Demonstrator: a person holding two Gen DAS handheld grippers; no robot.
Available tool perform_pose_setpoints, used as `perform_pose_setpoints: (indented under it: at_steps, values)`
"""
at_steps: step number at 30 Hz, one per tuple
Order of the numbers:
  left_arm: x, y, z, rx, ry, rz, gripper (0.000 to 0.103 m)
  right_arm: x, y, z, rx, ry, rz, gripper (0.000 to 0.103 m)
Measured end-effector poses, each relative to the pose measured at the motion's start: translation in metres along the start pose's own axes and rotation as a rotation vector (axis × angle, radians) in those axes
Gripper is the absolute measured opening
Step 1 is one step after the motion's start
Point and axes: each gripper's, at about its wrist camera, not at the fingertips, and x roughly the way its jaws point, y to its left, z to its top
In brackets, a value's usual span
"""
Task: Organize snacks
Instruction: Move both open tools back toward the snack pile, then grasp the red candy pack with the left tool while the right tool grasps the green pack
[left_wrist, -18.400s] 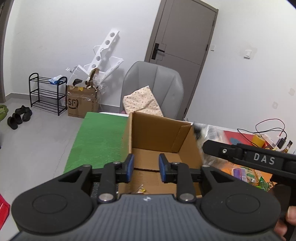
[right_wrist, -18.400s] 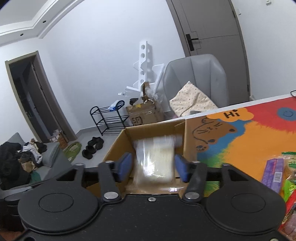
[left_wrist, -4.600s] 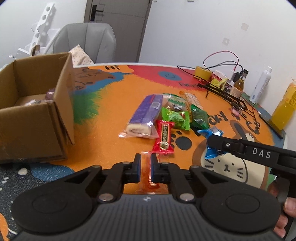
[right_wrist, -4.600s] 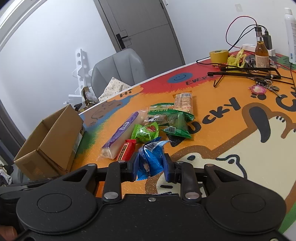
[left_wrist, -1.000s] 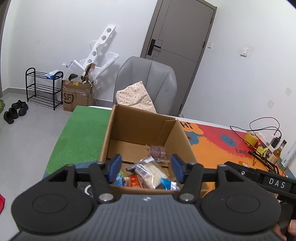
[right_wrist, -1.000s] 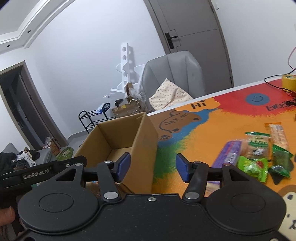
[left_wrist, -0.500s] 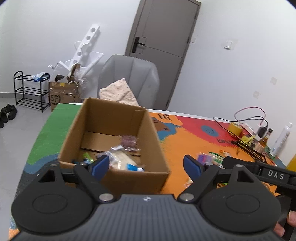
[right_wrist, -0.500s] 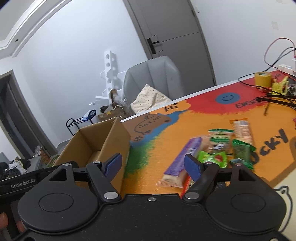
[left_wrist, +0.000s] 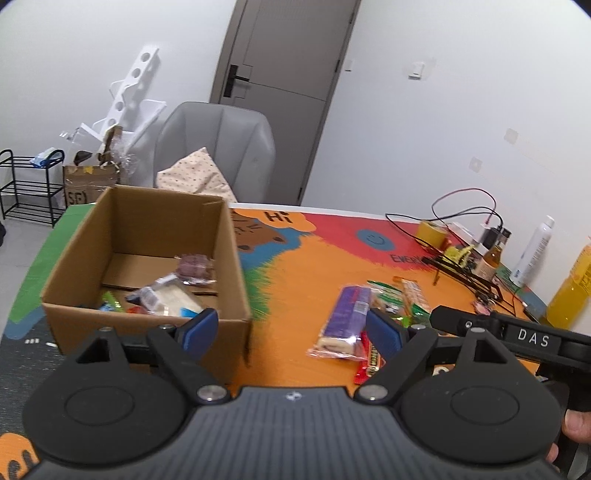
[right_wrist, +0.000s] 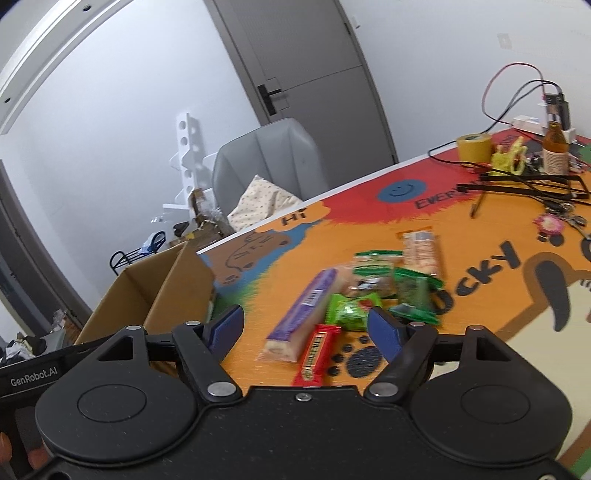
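Note:
An open cardboard box (left_wrist: 147, 254) stands at the table's left and holds several snack packets (left_wrist: 170, 295). It also shows in the right wrist view (right_wrist: 155, 291). A cluster of snacks lies on the orange mat to its right: a long purple-wrapped cake (left_wrist: 345, 317) (right_wrist: 301, 314), a red bar (right_wrist: 316, 352) (left_wrist: 367, 363), green packets (right_wrist: 351, 310) and a cracker pack (right_wrist: 421, 251). My left gripper (left_wrist: 291, 332) is open and empty, between box and snacks. My right gripper (right_wrist: 306, 328) is open and empty above the red bar and purple cake.
At the table's far right lie a yellow tape roll (right_wrist: 474, 147), cables, a brown bottle (right_wrist: 556, 149), a black rack (right_wrist: 528, 184), a white bottle (left_wrist: 532, 251) and a yellow bottle (left_wrist: 570, 291). A grey chair (left_wrist: 218, 147) with a pillow stands behind the table.
Both grippers have swung right, away from over the box and toward the snack cluster on the mat. Both stay open and empty.

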Motion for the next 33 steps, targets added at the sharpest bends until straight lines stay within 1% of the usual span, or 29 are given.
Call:
perform_pose_setpoints:
  at_steps: [11, 15, 18, 21, 28, 30, 32, 33]
  values:
    - [0.021, -0.028, -0.007, 0.026, 0.015, -0.043, 0.085, -0.002, -0.033, -0.003, 0.039, -0.011, -0.058, 0.074]
    - [0.032, -0.035, -0.011, 0.03, 0.033, -0.052, 0.083, 0.003, -0.043, -0.004, 0.048, -0.006, -0.072, 0.073]
    - [0.04, -0.042, -0.013, 0.045, 0.047, -0.061, 0.078, 0.007, -0.049, -0.005, 0.057, -0.006, -0.092, 0.073]
    - [0.049, -0.048, -0.017, 0.057, 0.069, -0.074, 0.071, 0.011, -0.057, -0.006, 0.062, -0.001, -0.104, 0.069]
    - [0.072, -0.061, -0.024, 0.066, 0.124, -0.102, 0.044, 0.023, -0.073, -0.007, 0.082, 0.025, -0.101, 0.059]
    - [0.079, -0.064, -0.026, 0.065, 0.14, -0.113, 0.04, 0.027, -0.077, -0.007, 0.091, 0.031, -0.097, 0.057]
    - [0.085, -0.068, -0.027, 0.067, 0.153, -0.121, 0.034, 0.03, -0.08, -0.007, 0.096, 0.036, -0.092, 0.055]
    - [0.088, -0.069, -0.027, 0.068, 0.16, -0.126, 0.033, 0.031, -0.082, -0.007, 0.098, 0.039, -0.09, 0.055]
